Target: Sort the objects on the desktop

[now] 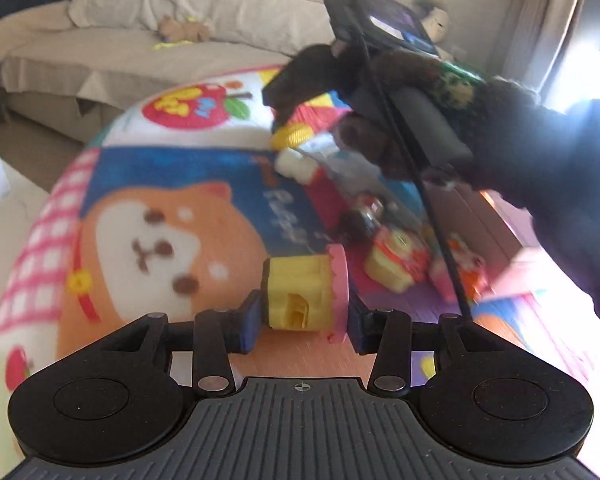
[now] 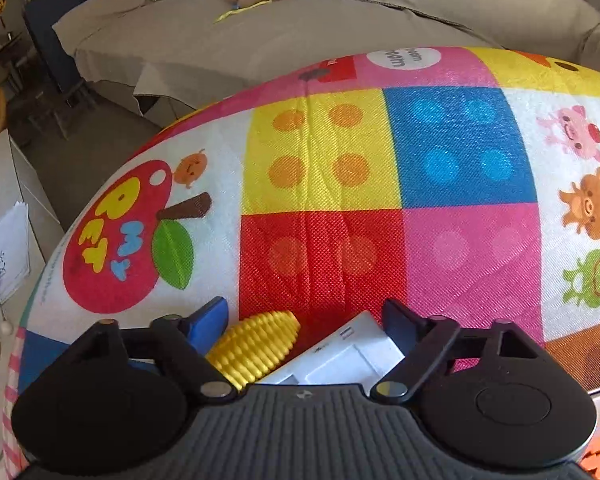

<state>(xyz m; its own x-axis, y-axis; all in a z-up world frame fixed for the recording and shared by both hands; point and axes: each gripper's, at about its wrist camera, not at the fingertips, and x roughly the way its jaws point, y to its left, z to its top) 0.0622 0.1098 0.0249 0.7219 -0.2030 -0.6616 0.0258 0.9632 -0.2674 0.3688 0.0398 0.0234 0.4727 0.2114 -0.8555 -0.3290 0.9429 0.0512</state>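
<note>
My left gripper (image 1: pixel 302 322) is shut on a yellow toy block with a pink frilled side (image 1: pixel 300 294) and holds it above the patterned cloth. My right gripper (image 2: pixel 304 320) is open and low over a yellow toy corn cob (image 2: pixel 256 346) and a white adapter (image 2: pixel 340 356), which lie between its fingers. In the left wrist view the right gripper (image 1: pixel 284 100) shows in a dark gloved hand over the corn cob (image 1: pixel 292 135) and a white piece (image 1: pixel 296 166). Several toy food pieces (image 1: pixel 396 260) lie to the right.
The table has a colourful cartoon cloth (image 2: pixel 380 152). A grey sofa (image 1: pixel 140 36) with plush toys stands behind it. A pink box (image 1: pixel 528 272) sits at the right of the left wrist view. White papers (image 2: pixel 4 248) lie on furniture at the left.
</note>
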